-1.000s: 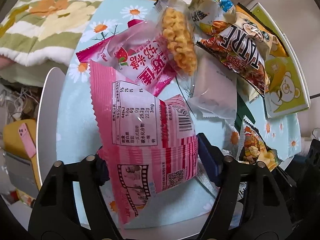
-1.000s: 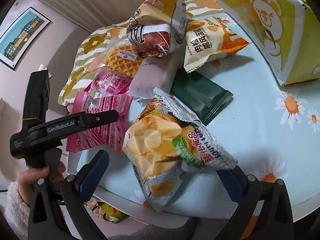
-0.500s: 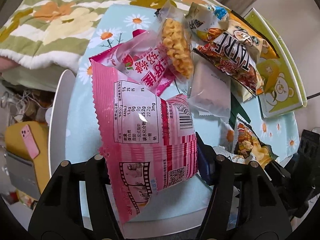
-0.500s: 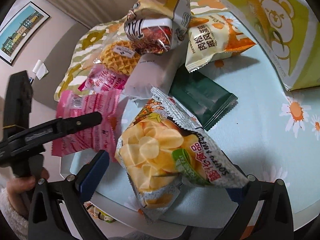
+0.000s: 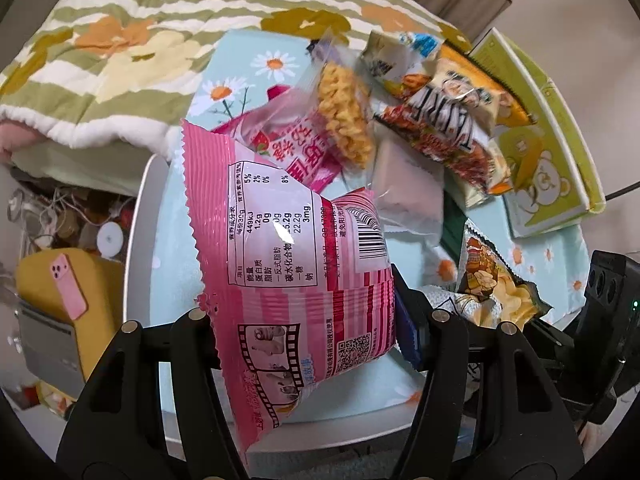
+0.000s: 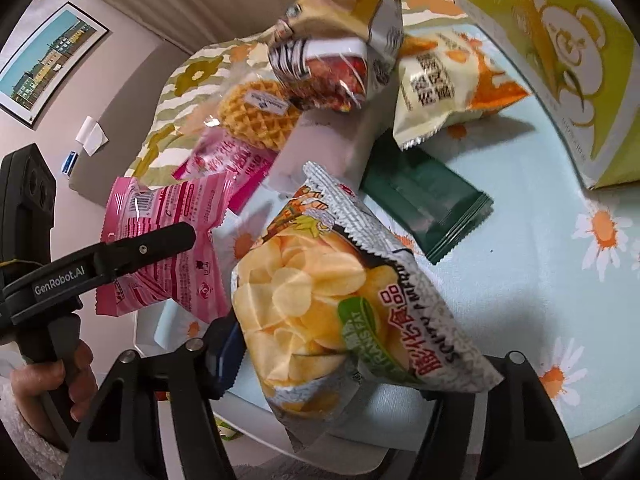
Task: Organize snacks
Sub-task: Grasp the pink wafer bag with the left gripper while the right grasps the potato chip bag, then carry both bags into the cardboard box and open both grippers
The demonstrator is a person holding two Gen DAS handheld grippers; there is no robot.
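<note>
My left gripper (image 5: 308,328) is shut on a pink striped snack pack (image 5: 296,248) and holds it above the table's near edge. It also shows in the right wrist view (image 6: 168,240), held by the left gripper (image 6: 160,240). My right gripper (image 6: 336,352) is shut on a silver potato chip bag (image 6: 320,300), lifted off the table. That bag shows in the left wrist view (image 5: 492,292). A pile of snacks lies behind: a waffle pack (image 6: 260,112), a pink strawberry pack (image 5: 304,152), a white pack (image 5: 408,192), a dark green pack (image 6: 428,204).
The round table wears a light-blue daisy cloth (image 6: 540,280). A yellow-green bear box (image 6: 560,52) stands at the far right. A floral quilt (image 5: 120,48) lies beyond the table. A pink phone (image 5: 68,284) rests on a yellow seat left of the table.
Both grippers have closed further on their packs and lifted them. The pink pack and the chip bag sit higher and nearer the cameras than one second ago.
</note>
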